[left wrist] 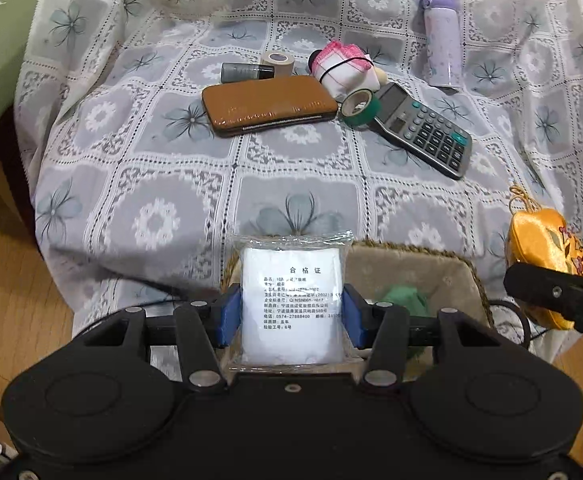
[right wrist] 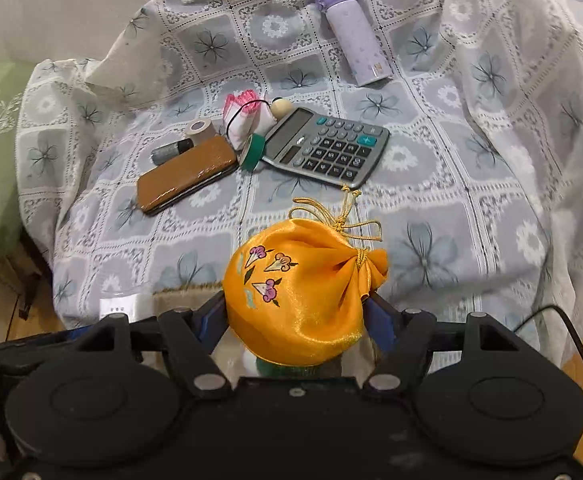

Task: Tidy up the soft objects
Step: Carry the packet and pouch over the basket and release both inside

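Left tool [left wrist: 291, 312] pinches a clear packet of white cotton [left wrist: 291, 300] above a lined basket [left wrist: 443, 276]. Right tool [right wrist: 297, 320] pinches a yellow satin drawstring pouch [right wrist: 299, 292].

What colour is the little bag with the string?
Golden yellow pouch with pink embroidered flowers, best seen from the right wrist.

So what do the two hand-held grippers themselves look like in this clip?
Both match: the left hand-held gripper and right hand-held gripper have matte black bodies with two round raised discs, black linkage arms with silver rivets, and blue finger pads. A thin black cable trails beside the right one.
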